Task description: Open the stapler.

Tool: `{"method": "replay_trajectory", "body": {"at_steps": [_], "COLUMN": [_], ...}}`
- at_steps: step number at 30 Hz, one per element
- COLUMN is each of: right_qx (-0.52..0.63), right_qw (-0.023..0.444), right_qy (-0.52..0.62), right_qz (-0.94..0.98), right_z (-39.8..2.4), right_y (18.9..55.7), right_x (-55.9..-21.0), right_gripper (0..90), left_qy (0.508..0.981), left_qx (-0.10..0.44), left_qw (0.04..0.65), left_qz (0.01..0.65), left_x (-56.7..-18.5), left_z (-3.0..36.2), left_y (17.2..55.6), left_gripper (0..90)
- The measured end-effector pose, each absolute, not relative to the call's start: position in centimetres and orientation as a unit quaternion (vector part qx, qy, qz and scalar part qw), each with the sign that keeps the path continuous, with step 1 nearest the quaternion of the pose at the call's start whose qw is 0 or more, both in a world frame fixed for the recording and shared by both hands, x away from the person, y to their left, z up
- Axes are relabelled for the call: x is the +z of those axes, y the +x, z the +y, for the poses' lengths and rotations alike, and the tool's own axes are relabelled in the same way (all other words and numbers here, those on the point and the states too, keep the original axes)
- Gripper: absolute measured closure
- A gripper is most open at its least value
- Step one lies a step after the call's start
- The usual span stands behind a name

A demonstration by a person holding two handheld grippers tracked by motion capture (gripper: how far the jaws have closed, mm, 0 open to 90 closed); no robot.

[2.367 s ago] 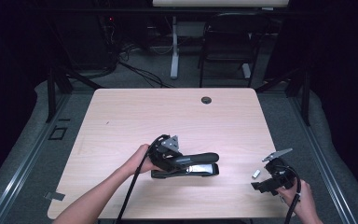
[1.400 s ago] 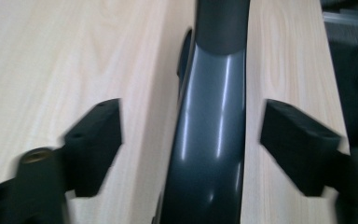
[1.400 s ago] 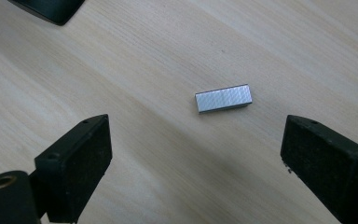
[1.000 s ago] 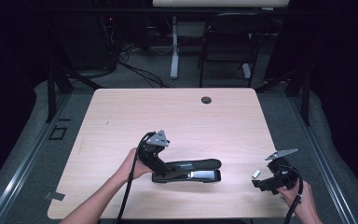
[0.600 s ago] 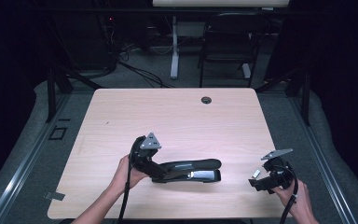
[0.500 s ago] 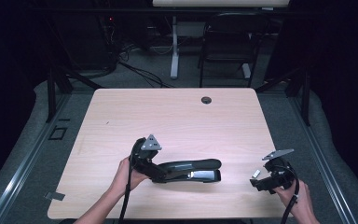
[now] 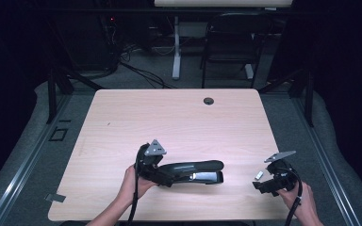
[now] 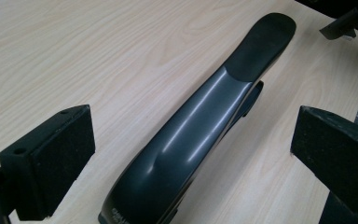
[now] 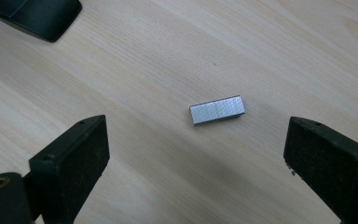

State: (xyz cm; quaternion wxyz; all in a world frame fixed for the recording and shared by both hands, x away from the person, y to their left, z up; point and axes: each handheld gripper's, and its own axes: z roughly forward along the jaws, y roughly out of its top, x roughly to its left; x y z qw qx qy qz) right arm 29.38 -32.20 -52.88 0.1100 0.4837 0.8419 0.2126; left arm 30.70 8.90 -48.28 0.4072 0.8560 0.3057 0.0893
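A black stapler (image 7: 195, 171) lies on the wooden table (image 7: 169, 122) near its front edge, nose pointing right. My left gripper (image 7: 166, 175) is at the stapler's rear end; in the left gripper view its open jaws stand wide on either side of the stapler body (image 8: 200, 135) without touching it. A small silver strip of staples (image 9: 217, 110) lies flat on the wood between the open jaws of my right gripper (image 9: 196, 158), clear of both pads. In the high view the strip (image 7: 259, 174) sits just ahead of the right gripper (image 7: 263, 185), at the front right of the table.
A dark cable hole (image 7: 209, 100) sits near the table's far edge. A black chair (image 7: 231, 42) and a white desk leg (image 7: 176, 47) stand beyond the table. The stapler's nose (image 9: 32, 16) shows at the top left of the right gripper view.
My left gripper has slid left along the stapler toward its rear end. The stapler has shifted slightly. The right gripper has stayed almost still over the staple strip.
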Motion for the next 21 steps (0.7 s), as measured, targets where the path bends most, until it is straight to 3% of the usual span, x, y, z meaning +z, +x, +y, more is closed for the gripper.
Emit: {"method": "replay_trajectory", "body": {"at_steps": [7,21], "right_qx": [0.211,0.242], "right_qw": [0.111,0.13], "right_qy": [0.473,0.469], "right_qz": [0.848,0.84], "right_z": [-31.8,-30.5], "right_y": [29.5,29.4], "right_x": [-53.0,-52.2], "right_gripper": [6.9,3.6], "left_qy": [0.834,0.855], "left_qx": [0.122,0.103], "left_qw": [0.453,0.446], "left_qz": [0.29,0.246], "left_x": [-47.5,-49.4], "left_z": [7.0,4.4], "left_y": [28.9,28.2], "left_gripper": [0.0,0.0]}}
